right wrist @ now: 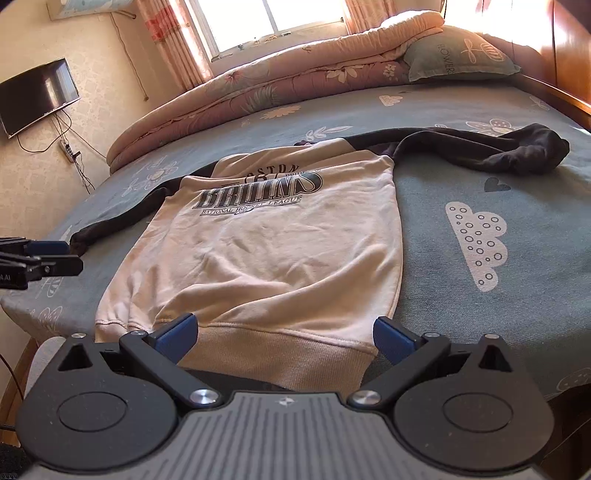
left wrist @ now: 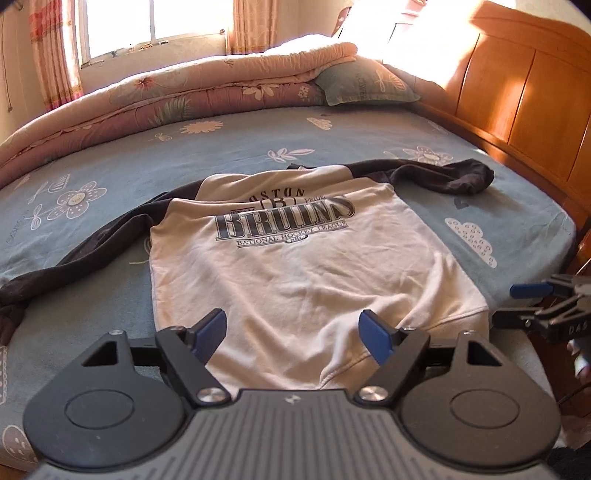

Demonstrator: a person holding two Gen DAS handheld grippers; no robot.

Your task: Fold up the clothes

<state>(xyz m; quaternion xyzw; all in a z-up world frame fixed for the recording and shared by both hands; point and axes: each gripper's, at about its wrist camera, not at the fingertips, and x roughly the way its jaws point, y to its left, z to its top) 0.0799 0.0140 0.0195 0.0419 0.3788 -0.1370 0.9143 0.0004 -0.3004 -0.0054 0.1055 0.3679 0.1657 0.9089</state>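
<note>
1. While both grippers hang at the near edge of the bed, a cream sweatshirt (left wrist: pixel 295 266) lies flat on the blue flower-print sheet (left wrist: pixel 110 166), print side up, hem toward the cameras and collar away.
2. Dark lettering (left wrist: pixel 284 218) across its chest reads "BRUINS", with smaller lines above and below.
3. Both sleeves are dark and spread outward: the left sleeve (left wrist: pixel 74 258) runs toward the near left edge of the bed; the right sleeve (left wrist: pixel 443 177) lies bunched toward the wooden headboard (left wrist: pixel 517 92).
4. Left gripper (left wrist: pixel 293 334): jaws stand wide apart, nothing between them, blue pads (left wrist: pixel 212 332) over the hem. Whether they touch the cloth cannot be told.
5. Right gripper (right wrist: pixel 284 334): jaws likewise spread, empty, framing the ribbed hem band (right wrist: pixel 280 347) at the near edge of the bed.
6. Each gripper shows at the edge of the other's view, the right one just past the hem's right corner.
7. A folded floral quilt (left wrist: pixel 184 92) lies along the far side of the bed under the window (left wrist: pixel 147 22), with a green pillow (left wrist: pixel 365 83) beside it, both well apart from the sweatshirt.
8. The right wrist view shows a dark wall-mounted screen (right wrist: pixel 37 96) at left.
</note>
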